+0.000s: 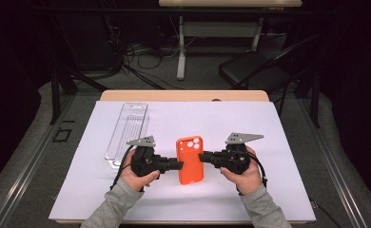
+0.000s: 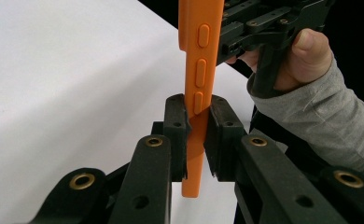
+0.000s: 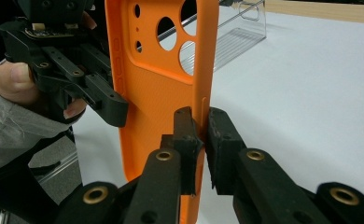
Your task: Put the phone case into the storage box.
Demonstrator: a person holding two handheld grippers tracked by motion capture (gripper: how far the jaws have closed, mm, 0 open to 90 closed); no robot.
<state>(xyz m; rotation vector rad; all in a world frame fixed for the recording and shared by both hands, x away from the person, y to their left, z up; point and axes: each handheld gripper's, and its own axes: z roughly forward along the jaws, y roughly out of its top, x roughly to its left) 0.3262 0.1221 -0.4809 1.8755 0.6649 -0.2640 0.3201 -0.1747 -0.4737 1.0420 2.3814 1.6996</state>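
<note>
Black jaws of the left gripper are clamped on 1 long edge of the orange phone case; the opposite edge is pinched by the right gripper, likely so the case is carried level between both above the white sheet.

Between the left tool and the right tool the orange phone case blocked any direct passage, pinched at both edges. Just beyond the left tool's outer side lay a clear plastic tray, narrowing that flank. Beyond the right tool, the white table lay open.
</note>
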